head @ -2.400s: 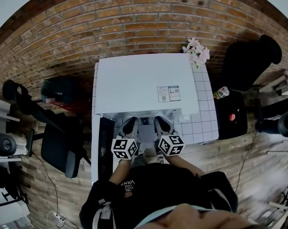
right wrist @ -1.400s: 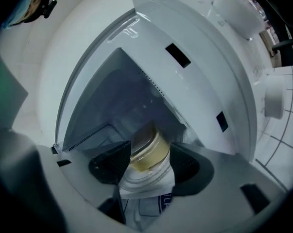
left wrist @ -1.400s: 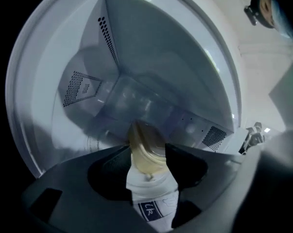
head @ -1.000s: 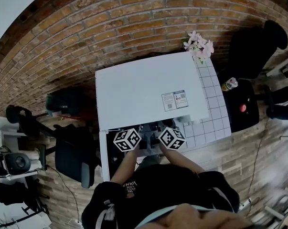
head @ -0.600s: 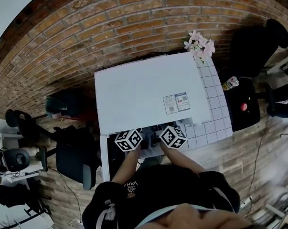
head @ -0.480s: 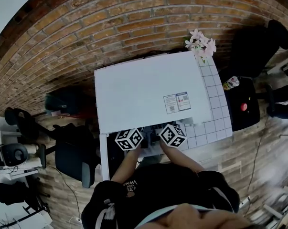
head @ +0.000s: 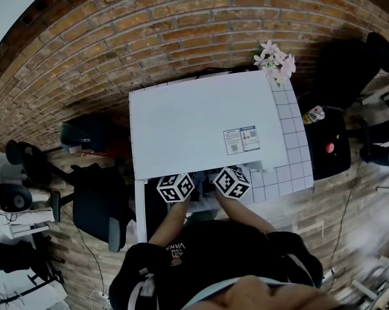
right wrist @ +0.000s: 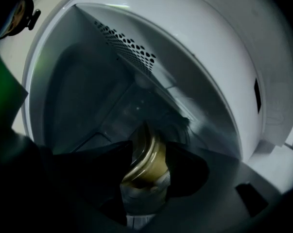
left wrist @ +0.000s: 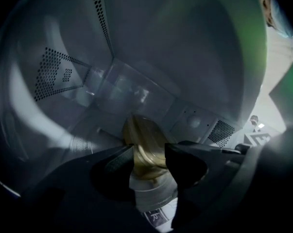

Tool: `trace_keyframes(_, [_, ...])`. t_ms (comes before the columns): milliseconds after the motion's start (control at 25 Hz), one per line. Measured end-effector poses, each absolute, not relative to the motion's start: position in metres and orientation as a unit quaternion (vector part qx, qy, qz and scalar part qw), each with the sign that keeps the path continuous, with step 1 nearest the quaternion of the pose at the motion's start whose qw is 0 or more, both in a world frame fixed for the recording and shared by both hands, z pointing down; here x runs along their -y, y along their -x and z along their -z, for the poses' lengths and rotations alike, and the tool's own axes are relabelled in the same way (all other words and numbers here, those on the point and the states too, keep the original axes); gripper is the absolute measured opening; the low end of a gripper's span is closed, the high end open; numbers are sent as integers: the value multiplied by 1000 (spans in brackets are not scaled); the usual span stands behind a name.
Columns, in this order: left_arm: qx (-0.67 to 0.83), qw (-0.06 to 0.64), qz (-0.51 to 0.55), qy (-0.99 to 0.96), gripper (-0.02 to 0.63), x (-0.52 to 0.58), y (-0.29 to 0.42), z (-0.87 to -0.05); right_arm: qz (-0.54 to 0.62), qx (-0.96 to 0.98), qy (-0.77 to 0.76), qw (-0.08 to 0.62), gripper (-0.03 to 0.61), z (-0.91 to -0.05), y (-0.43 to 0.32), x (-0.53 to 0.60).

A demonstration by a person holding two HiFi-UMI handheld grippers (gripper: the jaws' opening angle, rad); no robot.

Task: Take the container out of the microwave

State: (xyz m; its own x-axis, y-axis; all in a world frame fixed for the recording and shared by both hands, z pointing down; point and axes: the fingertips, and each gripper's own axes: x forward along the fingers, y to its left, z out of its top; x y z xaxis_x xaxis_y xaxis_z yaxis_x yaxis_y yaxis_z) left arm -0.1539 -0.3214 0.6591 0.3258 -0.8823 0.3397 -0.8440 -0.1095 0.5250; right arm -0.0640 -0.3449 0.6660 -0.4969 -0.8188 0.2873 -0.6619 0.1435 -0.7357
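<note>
The white microwave [head: 200, 124] stands on a tiled table, its door [head: 142, 215] swung open to the left. Both grippers reach into the cavity; in the head view only the left marker cube [head: 175, 188] and the right marker cube [head: 231, 182] show. In the left gripper view a clear container [left wrist: 142, 135] with yellowish contents sits between the jaws of my left gripper [left wrist: 148, 150]. In the right gripper view the same container [right wrist: 145, 171] sits between the jaws of my right gripper [right wrist: 148, 152]. Both pairs of jaws are closing around it, one on each side.
The cavity's perforated walls [left wrist: 59, 74] are close on both sides. The tiled table [head: 291, 166] extends right of the microwave. Pink flowers [head: 275, 60] stand at the back right. There is a bottle [head: 315, 114] on a black stand and a black chair [head: 94, 208] at the left.
Both grippers have gone from just outside the opening into the microwave, so their jaws are now hidden under its top. Over the last second they have hardly shifted.
</note>
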Motion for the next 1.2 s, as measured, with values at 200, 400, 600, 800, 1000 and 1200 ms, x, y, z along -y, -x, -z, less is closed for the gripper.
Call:
trace_keyframes(200, [581, 329, 32, -743, 201, 319, 154, -658, 434, -752, 489, 87, 184, -668, 63, 341])
trace_keyframes(400, [583, 326, 36, -743, 195, 315, 152, -655, 439, -753, 483, 86, 181, -666, 62, 338])
trace_keyframes(600, [584, 325, 46, -743, 191, 309, 152, -650, 440, -756, 476, 87, 179, -660, 62, 332])
trace_keyframes(800, [585, 323, 53, -742, 190, 302, 150, -645, 438, -760, 472, 87, 178, -655, 59, 325])
trace_keyframes(1000, [586, 323, 60, -741, 189, 292, 146, -641, 435, -765, 468, 85, 178, -650, 56, 315])
trace_keyframes(1200, [587, 323, 66, -739, 189, 281, 143, -637, 433, -769, 464, 82, 178, -646, 53, 304])
